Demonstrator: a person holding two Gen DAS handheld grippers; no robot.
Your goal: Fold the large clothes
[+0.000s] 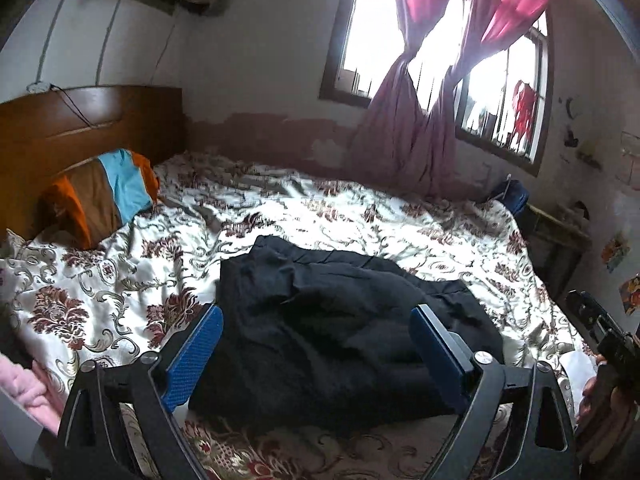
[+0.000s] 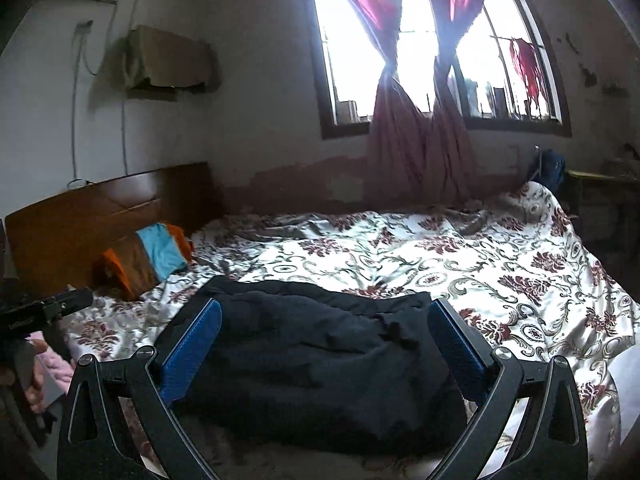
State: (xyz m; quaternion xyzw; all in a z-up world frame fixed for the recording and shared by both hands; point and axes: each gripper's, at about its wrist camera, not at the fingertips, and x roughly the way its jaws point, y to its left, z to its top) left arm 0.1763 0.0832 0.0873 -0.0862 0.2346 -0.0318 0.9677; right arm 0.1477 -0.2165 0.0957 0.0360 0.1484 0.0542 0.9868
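Observation:
A dark, nearly black garment (image 1: pixel 320 360) lies in a loosely folded, rumpled heap on the near part of the floral bedspread (image 1: pixel 360 216). My left gripper (image 1: pixel 316 316) hangs above its near side, open wide, and its blue pads (image 1: pixel 196 356) touch no cloth. In the right wrist view the same garment (image 2: pixel 320 380) fills the gap of my right gripper (image 2: pixel 325 306), which is also open and holds nothing. A hand with the right gripper (image 1: pixel 612 340) shows at the right edge. The left gripper (image 2: pixel 44 312) shows at the left edge.
A striped orange, brown and blue pillow (image 1: pixel 108 196) leans on the wooden headboard (image 1: pixel 80 120). Knotted pink curtains (image 1: pixel 404 132) hang at the window behind the bed. A dark side table (image 1: pixel 560 236) stands at the bed's far right. Pink fabric (image 1: pixel 24 392) lies at the near left.

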